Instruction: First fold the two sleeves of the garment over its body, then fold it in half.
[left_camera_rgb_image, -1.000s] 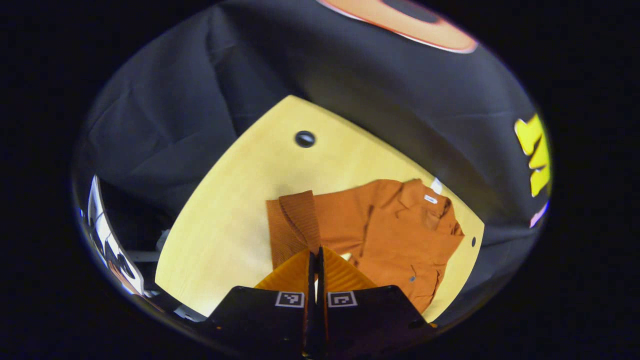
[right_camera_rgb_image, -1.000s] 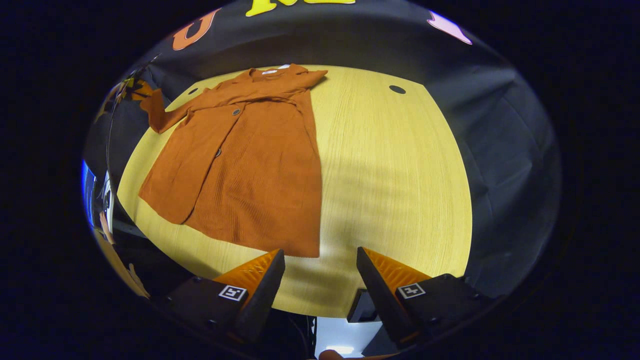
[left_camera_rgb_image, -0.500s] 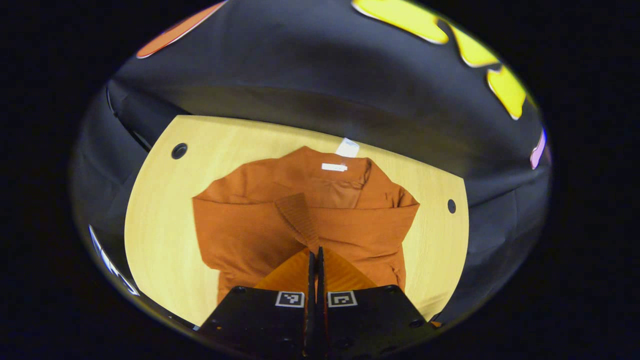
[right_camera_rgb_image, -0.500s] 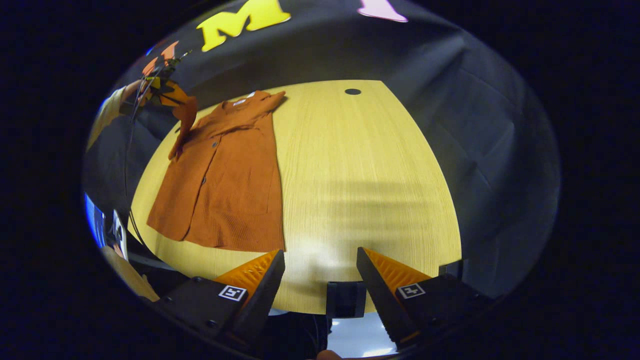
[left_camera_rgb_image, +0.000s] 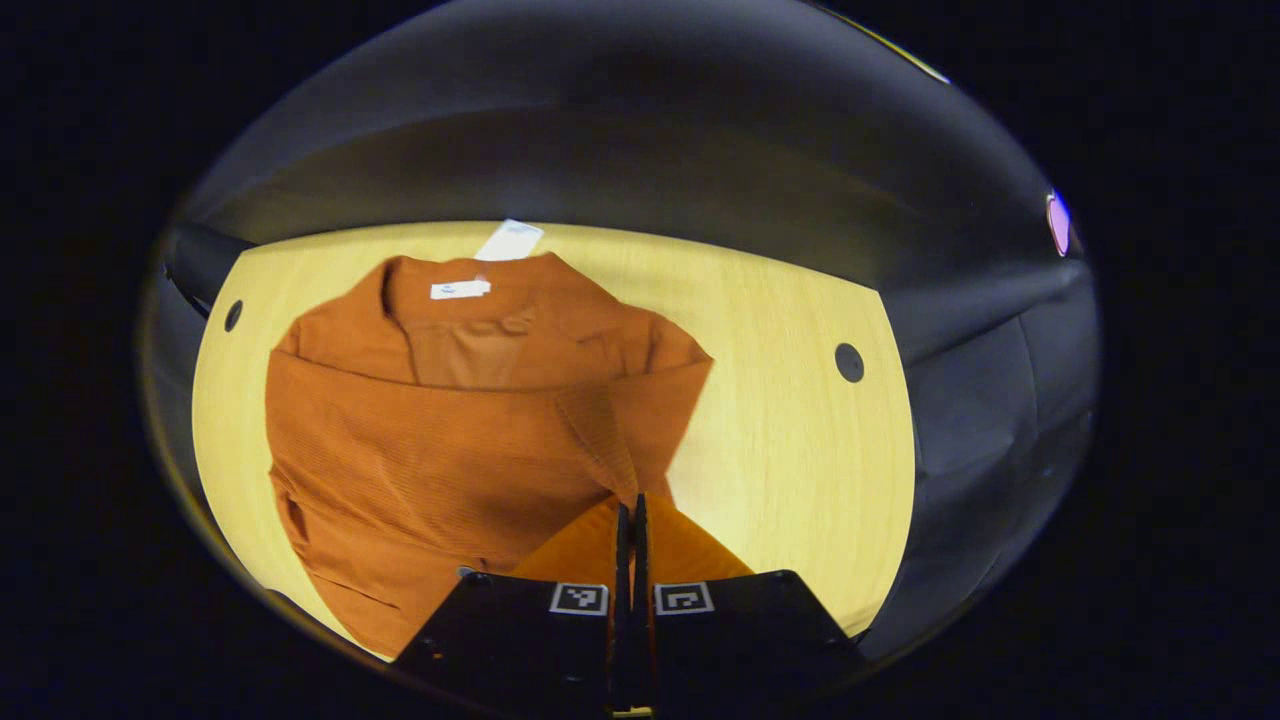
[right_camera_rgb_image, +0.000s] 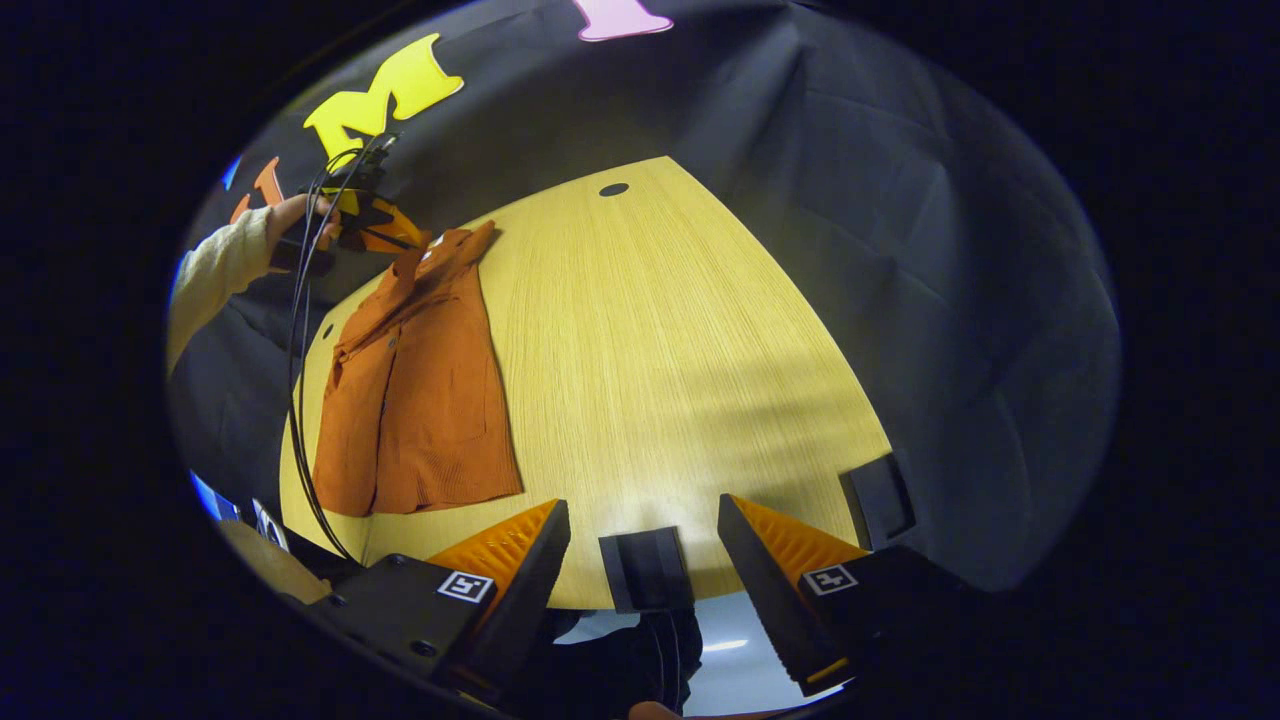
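An orange button-up garment (left_camera_rgb_image: 420, 450) lies on the yellow table (left_camera_rgb_image: 780, 450), collar and white label at the far side. My left gripper (left_camera_rgb_image: 631, 510) is shut on the ribbed cuff of one sleeve (left_camera_rgb_image: 600, 430), which is lifted and drawn across the chest. In the right gripper view the garment (right_camera_rgb_image: 420, 400) lies at the far left, and the left gripper (right_camera_rgb_image: 400, 232) hangs above its collar end, held by a hand in a cream sleeve (right_camera_rgb_image: 215, 275). My right gripper (right_camera_rgb_image: 640, 520) stands open over the near table edge, well apart from the garment, with nothing between its fingers.
Two black clamps (right_camera_rgb_image: 645, 570) (right_camera_rgb_image: 878, 498) sit on the near table edge. Round holes (left_camera_rgb_image: 849, 362) (left_camera_rgb_image: 233, 315) mark the tabletop corners. Black cables (right_camera_rgb_image: 300, 380) trail down from the left gripper. A wide bare stretch of table (right_camera_rgb_image: 680, 350) lies right of the garment.
The left gripper has carried the sleeve cuff up and across the garment's body. The right gripper has swung away to the right, staying open, so the garment now sits farther left.
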